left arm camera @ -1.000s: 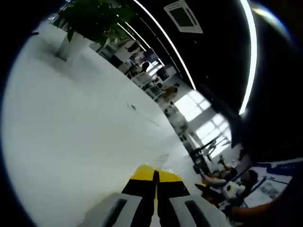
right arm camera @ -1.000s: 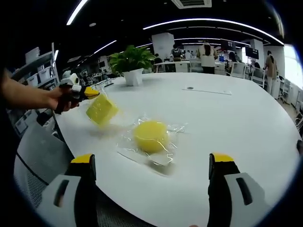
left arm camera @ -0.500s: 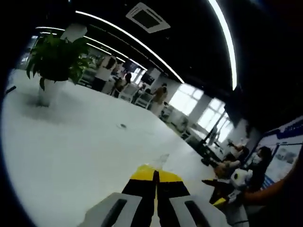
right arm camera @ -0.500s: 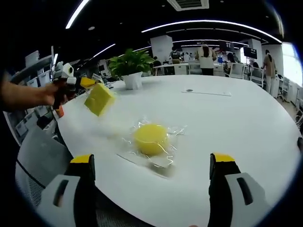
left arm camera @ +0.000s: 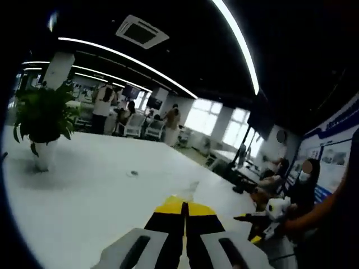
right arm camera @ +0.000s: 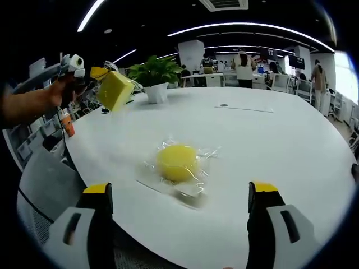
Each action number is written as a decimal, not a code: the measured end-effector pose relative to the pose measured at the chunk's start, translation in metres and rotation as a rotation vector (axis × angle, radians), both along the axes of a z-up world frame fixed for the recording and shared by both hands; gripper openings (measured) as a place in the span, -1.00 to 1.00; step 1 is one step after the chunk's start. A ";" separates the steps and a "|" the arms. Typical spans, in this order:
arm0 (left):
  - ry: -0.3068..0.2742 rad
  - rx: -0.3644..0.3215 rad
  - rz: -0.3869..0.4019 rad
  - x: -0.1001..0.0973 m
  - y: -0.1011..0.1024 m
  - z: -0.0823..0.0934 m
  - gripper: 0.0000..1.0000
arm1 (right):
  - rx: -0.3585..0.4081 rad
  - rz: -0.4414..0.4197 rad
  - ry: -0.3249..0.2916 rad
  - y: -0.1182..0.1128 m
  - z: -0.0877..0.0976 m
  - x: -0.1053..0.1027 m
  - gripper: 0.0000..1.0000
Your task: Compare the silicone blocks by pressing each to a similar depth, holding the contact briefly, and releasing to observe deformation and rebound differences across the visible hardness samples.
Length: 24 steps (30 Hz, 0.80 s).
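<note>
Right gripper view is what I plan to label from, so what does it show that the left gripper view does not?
The right gripper view shows the round yellow block in clear wrap lying on the table, between the right tool's open jaws, and the left tool, held by a hand, lifting a yellow cube block off the table. The left gripper view shows that tool's jaws closed together, bright windows and seated people. Both views show the white table and the potted plant.

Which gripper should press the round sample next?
Right, probably. The right gripper is open and faces the round yellow block in its clear wrap on the table. The left gripper is up off the table, shut on the square yellow block.
</note>
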State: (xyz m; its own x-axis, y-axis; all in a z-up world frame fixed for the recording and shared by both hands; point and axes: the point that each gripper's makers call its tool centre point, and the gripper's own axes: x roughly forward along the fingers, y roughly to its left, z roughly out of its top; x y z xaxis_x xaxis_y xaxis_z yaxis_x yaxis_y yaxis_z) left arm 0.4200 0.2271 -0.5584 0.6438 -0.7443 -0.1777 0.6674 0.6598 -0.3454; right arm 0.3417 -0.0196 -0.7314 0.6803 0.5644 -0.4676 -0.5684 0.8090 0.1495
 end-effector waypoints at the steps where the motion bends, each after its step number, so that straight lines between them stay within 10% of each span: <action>1: -0.008 -0.001 -0.010 0.000 -0.001 0.005 -1.00 | -0.007 0.006 0.001 0.001 -0.001 0.000 0.88; 17: -0.085 0.023 -0.116 -0.015 -0.027 0.037 -1.00 | 0.007 0.005 -0.048 0.000 0.009 0.004 0.93; 24: -0.123 0.026 -0.150 -0.021 -0.031 0.051 -1.00 | 0.066 0.167 -0.046 0.025 0.037 0.003 0.93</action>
